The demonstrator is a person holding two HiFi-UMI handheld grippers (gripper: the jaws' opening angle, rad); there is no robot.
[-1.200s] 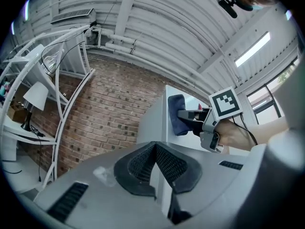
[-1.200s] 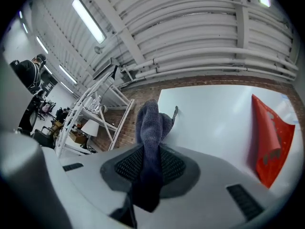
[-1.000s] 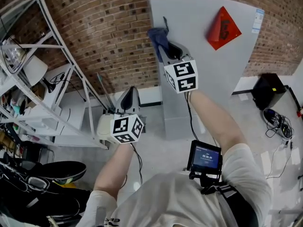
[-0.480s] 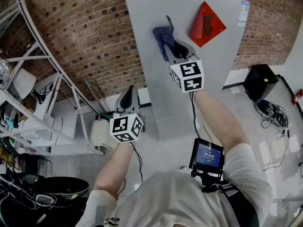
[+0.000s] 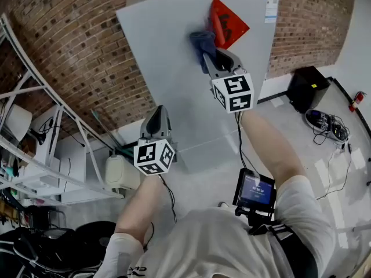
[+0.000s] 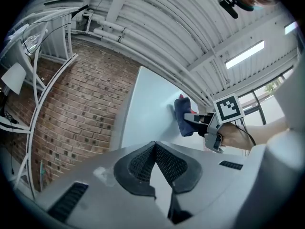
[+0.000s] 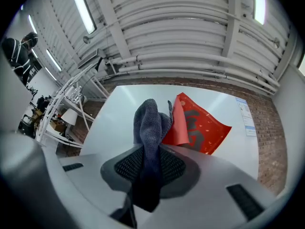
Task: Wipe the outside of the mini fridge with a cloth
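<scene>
Blue-grey cloth is sitting pinched between the closed jaws of the right gripper, pressing on the upper part of the pale fridge front, right against the edge of the red paper stuck there. Lower down the fridge front, the left gripper is hanging with its jaws together on nothing. A sideways wipe is risking catching that paper's edge (it seems to be curling up already) and peeling or tearing it.
</scene>
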